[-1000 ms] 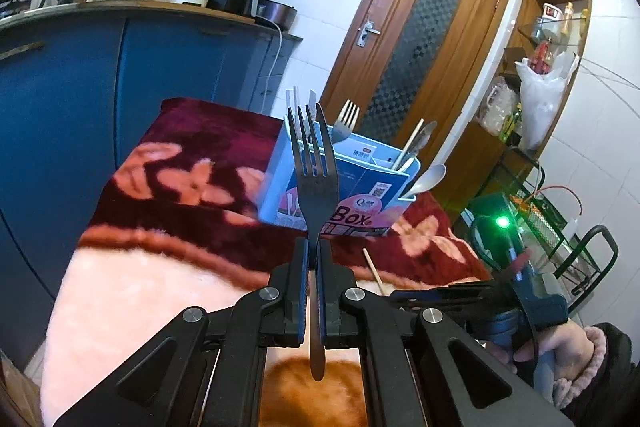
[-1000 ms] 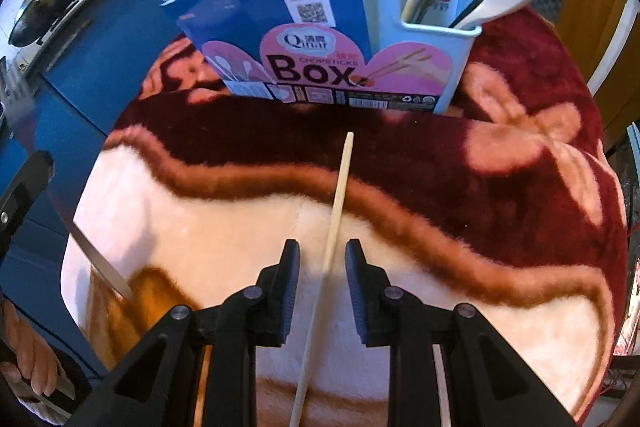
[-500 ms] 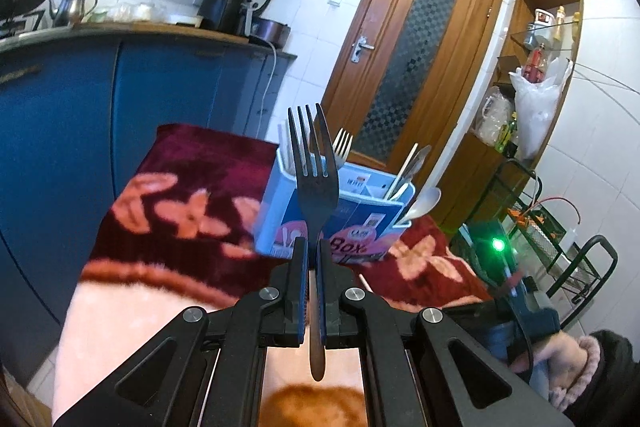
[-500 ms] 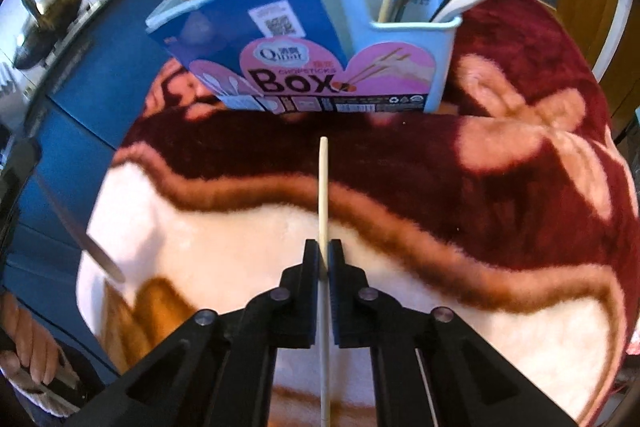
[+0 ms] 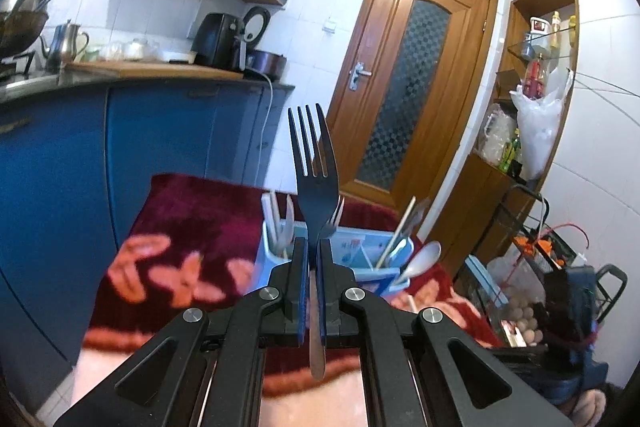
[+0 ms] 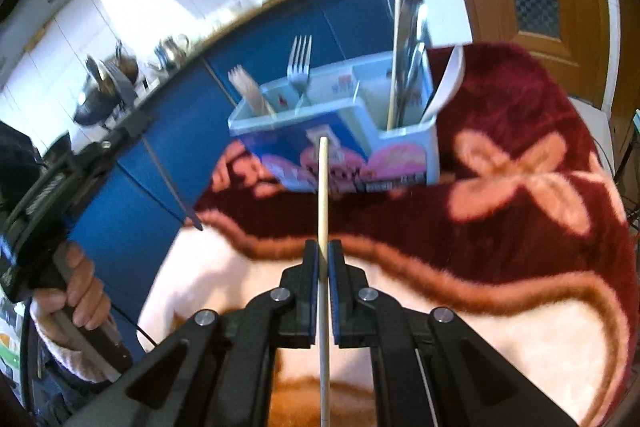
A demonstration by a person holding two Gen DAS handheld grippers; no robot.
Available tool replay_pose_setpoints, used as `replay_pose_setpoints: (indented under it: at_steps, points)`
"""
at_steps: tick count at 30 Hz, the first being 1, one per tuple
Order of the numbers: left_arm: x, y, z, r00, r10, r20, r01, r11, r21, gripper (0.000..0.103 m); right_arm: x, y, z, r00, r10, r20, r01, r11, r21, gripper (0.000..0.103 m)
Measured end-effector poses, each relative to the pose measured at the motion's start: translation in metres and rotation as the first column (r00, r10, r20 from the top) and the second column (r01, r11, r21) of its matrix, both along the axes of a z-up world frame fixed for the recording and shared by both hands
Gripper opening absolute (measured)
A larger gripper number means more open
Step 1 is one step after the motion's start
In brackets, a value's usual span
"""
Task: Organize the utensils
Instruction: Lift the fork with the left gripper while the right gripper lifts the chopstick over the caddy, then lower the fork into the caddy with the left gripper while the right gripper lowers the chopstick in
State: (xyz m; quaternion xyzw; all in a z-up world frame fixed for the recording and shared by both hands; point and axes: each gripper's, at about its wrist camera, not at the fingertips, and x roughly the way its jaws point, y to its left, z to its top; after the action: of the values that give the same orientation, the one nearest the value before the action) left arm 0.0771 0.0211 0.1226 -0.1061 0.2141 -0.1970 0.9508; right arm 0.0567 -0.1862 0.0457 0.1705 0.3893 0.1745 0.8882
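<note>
The left gripper (image 5: 313, 247) has its jaws pressed together on the handle of one dark steel fork (image 5: 314, 163), whose four tines stand upright above the fingertips while the handle end hangs below the pads. The right gripper (image 6: 323, 251) is clamped the same way on one pale wooden chopstick (image 6: 323, 187), which runs straight ahead past its fingertips and back under them toward the camera.

Ahead of both grippers, and apart from them, stands one light blue plastic utensil box (image 6: 404, 155) with a pink printed label, resting on a plush blanket in dark red, cream and orange (image 6: 520, 227). Counted from the right wrist view, the box shows three open compartments. The one to the left of the chopstick's tip holds a bunch of pale wooden sticks (image 6: 248, 91), too blurred to count. The middle one holds one silver fork (image 6: 300, 67), tines up. The one to the right holds one white spoon (image 6: 450, 83) leaning outward, one pale chopstick (image 6: 396, 39), and some steel utensils (image 6: 414, 39) bunched too closely to count.

Far left of the right gripper, a person's hand (image 6: 78, 291) grips the handle of the left gripper, the held fork jutting from it
</note>
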Motion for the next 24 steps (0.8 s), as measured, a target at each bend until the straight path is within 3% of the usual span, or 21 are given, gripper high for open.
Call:
replay_pose_setpoints:
  at_steps: [12, 24]
  points:
    - [0.045, -0.023, 0.027, 0.992, 0.051, 0.113, -0.052, 0.999, 0.007, 0.004, 0.004, -0.024, 0.023, 0.986, -0.06, 0.158, 0.055, 0.998, 0.037, 0.006]
    - [0.075, -0.038, 0.001, 0.981, 0.099, 0.166, -0.108, 0.993, 0.048, 0.004, 0.021, -0.031, 0.035, 0.938, -0.127, 0.322, 0.141, 0.99, -0.02, 0.006]
